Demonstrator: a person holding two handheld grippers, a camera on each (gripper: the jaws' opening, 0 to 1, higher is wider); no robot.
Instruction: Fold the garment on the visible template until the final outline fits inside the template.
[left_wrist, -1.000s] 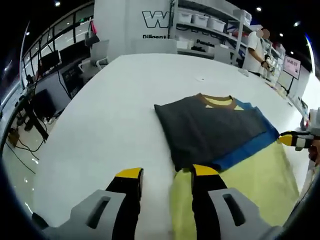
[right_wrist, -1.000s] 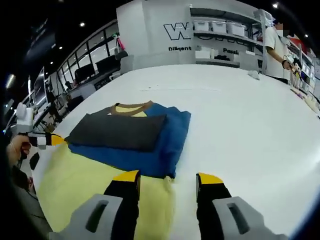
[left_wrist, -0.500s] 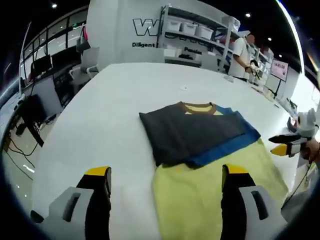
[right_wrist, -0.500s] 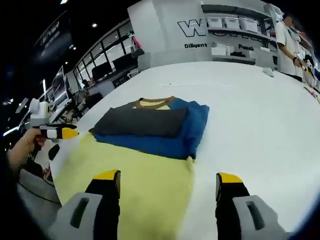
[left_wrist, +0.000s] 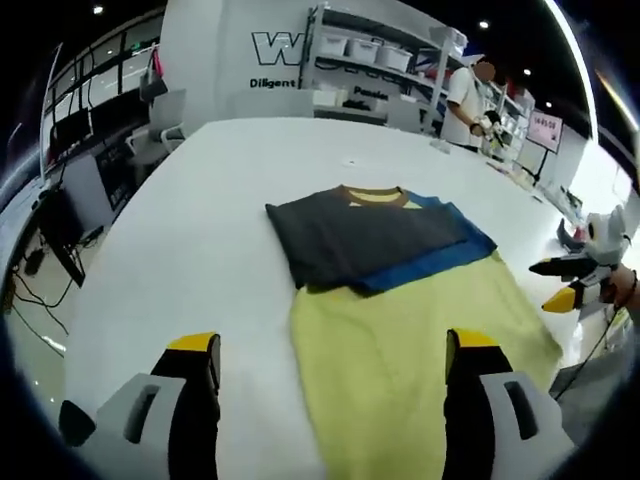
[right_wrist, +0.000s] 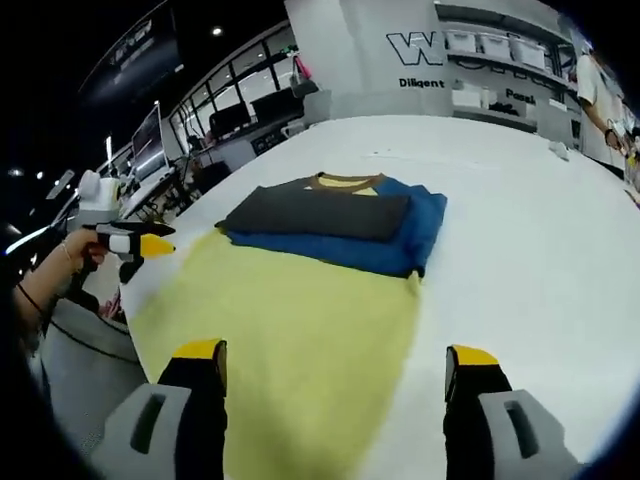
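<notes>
A garment lies part-folded on a white table (left_wrist: 200, 200): its dark grey and blue upper part (left_wrist: 370, 240) (right_wrist: 330, 220), with a brown collar, is folded, and its yellow lower part (left_wrist: 400, 360) (right_wrist: 290, 340) spreads flat toward me. My left gripper (left_wrist: 330, 350) is open, jaws wide apart over the table and the yellow cloth, holding nothing. It also shows at the left of the right gripper view as the left gripper (right_wrist: 135, 243), held by a hand. My right gripper (right_wrist: 335, 358) is open above the yellow cloth. It appears at the right edge as the right gripper (left_wrist: 565, 280).
The table's near and left edges drop to a floor with cables and desks (left_wrist: 60, 200). Shelves with boxes (left_wrist: 370, 60) and a wall with lettering stand behind. A person (left_wrist: 465, 100) stands at the far right. A small object (right_wrist: 560, 150) lies on the far table.
Both grippers opened from a narrow gap one second ago to wide apart and pulled back from the garment, so more yellow cloth shows. The garment lies unchanged.
</notes>
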